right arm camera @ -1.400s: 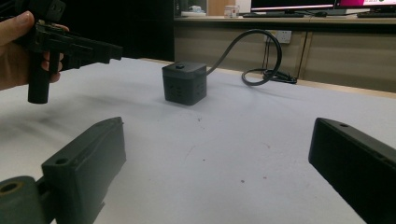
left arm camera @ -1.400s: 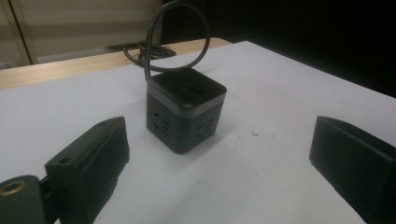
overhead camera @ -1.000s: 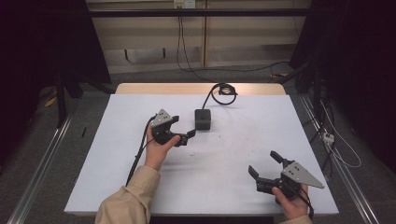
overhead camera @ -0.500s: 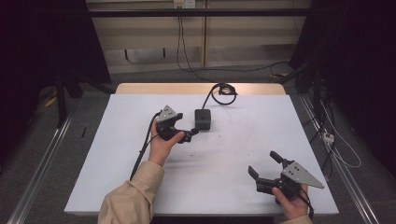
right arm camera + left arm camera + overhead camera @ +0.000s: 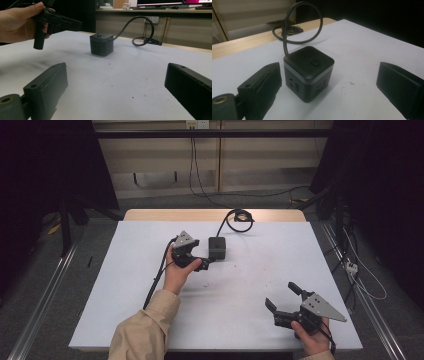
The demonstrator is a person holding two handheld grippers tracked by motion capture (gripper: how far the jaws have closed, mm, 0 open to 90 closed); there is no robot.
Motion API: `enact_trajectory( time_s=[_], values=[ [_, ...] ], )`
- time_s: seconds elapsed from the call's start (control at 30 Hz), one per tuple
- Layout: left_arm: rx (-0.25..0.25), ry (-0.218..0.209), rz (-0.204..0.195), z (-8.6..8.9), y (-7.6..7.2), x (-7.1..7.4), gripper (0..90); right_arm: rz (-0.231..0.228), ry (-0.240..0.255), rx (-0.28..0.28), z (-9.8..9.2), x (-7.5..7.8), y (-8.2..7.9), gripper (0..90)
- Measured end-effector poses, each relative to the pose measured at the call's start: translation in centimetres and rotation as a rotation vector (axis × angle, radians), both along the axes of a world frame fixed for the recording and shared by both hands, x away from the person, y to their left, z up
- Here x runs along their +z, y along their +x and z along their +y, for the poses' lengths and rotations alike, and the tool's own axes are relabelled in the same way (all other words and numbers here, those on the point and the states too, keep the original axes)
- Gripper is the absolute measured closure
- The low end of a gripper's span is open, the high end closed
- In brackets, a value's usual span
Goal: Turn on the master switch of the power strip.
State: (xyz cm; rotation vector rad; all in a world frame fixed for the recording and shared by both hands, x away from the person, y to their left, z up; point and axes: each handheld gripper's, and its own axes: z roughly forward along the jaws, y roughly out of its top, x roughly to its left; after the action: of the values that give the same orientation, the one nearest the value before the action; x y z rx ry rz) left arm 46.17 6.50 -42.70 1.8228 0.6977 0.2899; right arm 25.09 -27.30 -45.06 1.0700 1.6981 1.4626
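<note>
Left gripper (image 5: 204, 264) sits just beside the black cube power strip (image 5: 217, 248), on its near-left side in the high view, held by the left hand (image 5: 176, 270); jaws spread wide, nothing between the pads; in the left gripper view the cube (image 5: 308, 72) stands ahead of and between the 2 jaws, closer to the left jaw, not touching either as far as can be told. Cube rests upright on the white table (image 5: 250, 280), toward the far edge and slightly left of centre; 1 button (image 5: 315, 63) on its top face; socket slots visible on 2 side faces; grey band around it below the top. Black cord (image 5: 238, 216) leaves the cube's far side, arches up and ends in a loose coil on the bare wooden strip at the far table edge.

Right gripper (image 5: 283, 301) rests near the front-right corner of the table, well apart from the cube; jaws spread, holding nothing; grey 3-cornered plate (image 5: 322, 307) on top; right hand (image 5: 312, 339) at the table's near edge. From the right gripper view the cube (image 5: 101, 44) appears farther off, with the left gripper (image 5: 58, 23) raised beside it.
</note>
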Motion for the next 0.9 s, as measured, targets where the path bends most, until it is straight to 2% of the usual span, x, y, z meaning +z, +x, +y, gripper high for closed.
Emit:
enact_trajectory(
  time_s=[0.57,0.9],
  values=[
    [0.001,0.008,0.001,-0.66,0.66,0.18,8.3,-0.001,0.007,-0.001,-0.02,0.02,0.02,3.7],
    [0.012,0.011,0.007,-0.70,1.03,-0.22,9.6,-0.001,0.007,0.000,-0.04,0.02,0.05,3.7]
  ],
)
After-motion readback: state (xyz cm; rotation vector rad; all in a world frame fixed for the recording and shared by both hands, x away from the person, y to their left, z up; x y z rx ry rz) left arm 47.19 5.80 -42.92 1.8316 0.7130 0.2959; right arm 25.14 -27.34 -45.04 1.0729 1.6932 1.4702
